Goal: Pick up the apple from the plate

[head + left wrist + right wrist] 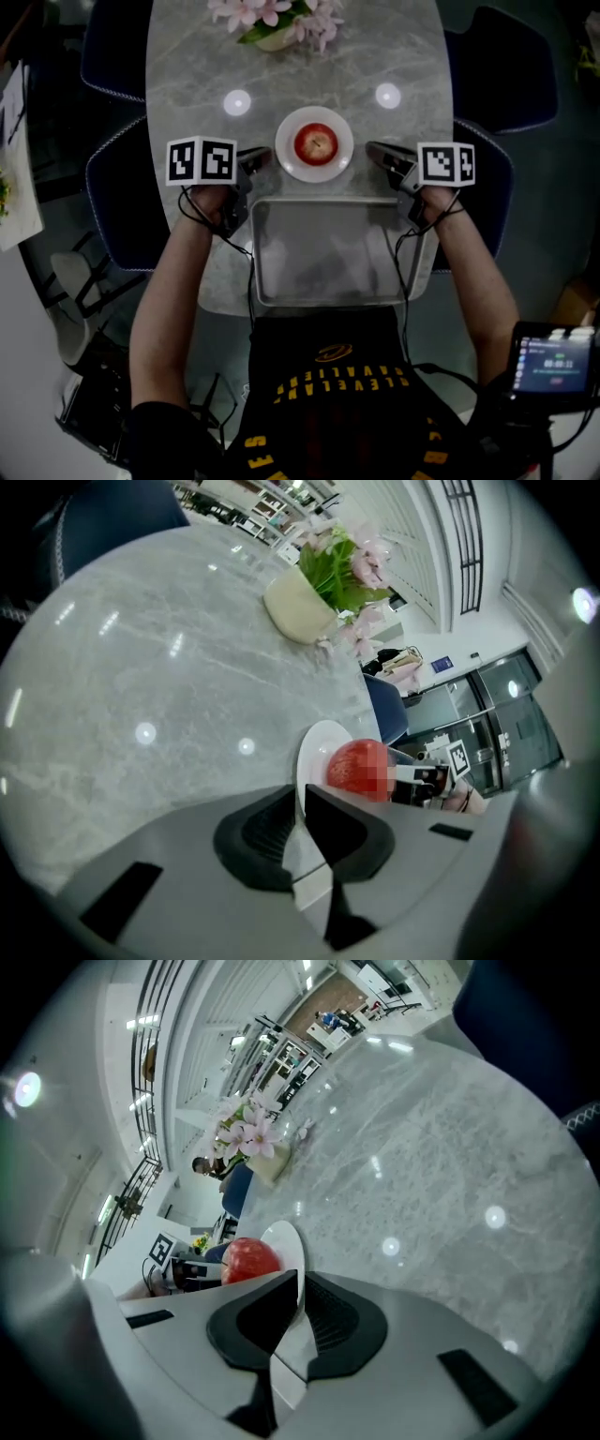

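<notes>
Lowest in the head view is the person's black shirt [319,412] with yellow lettering. At the lower right is a small device [553,366] with a lit screen. Both forearms [169,291] reach up the frame, one on either side of a bare metal tray [328,253]. The tray lies on the grey marbled worktop [187,84], at its near edge.

The left gripper [261,161] sits just above the tray's upper left corner and the right gripper [377,150] just above its upper right corner. Each points inward toward the middle of the frame. In the left gripper view its black fingers [253,836] are drawn together with only a thin slit between them and nothing in it. The right gripper's fingers [258,1321] stand the same way in its own view, also empty.

Between the two grippers, just beyond the tray's far rim, a white plate [316,173] rests on the worktop. The red apple [316,143] sits in its middle, touched by neither gripper (each gripper view shows it past the fingertips, with the other gripper behind).

Farther up, two round light reflections [236,101] shine on the stone. At top centre stands a cream vase [277,39] of pink flowers [251,11]. Dark blue chairs [117,187] ring the worktop at the left and right of the frame.
</notes>
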Demonstrator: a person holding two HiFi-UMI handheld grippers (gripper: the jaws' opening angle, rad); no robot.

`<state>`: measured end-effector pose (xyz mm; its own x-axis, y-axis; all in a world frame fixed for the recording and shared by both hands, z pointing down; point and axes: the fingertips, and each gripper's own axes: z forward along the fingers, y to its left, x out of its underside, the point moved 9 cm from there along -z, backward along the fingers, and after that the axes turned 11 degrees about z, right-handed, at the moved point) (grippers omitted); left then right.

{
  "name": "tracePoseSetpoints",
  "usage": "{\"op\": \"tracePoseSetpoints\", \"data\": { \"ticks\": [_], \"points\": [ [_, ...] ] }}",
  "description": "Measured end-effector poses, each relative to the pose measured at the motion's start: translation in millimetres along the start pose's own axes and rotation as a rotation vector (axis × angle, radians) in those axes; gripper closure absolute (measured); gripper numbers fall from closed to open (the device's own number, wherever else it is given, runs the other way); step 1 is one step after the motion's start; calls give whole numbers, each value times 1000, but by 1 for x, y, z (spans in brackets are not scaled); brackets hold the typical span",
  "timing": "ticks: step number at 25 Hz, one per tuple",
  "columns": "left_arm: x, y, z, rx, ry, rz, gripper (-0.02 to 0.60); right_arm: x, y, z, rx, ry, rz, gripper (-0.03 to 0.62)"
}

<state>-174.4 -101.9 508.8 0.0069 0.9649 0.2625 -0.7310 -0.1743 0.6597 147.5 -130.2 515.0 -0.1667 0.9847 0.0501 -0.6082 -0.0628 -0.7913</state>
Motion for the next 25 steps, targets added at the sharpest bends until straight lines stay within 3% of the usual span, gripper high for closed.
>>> {"op": "tracePoseSetpoints", "data": {
  "ticks": [12, 20, 25],
  "points": [
    [47, -88, -67, -49, -272, 165, 549, 56, 73, -61, -154, -169, -139, 566],
    [80, -143, -80, -101, -396, 296, 549, 95, 85, -91, -128, -325, -309, 566],
    [112, -174, -93, -146, -492, 318, 549, 129, 106, -118, -118, -408, -426, 566]
  ]
}}
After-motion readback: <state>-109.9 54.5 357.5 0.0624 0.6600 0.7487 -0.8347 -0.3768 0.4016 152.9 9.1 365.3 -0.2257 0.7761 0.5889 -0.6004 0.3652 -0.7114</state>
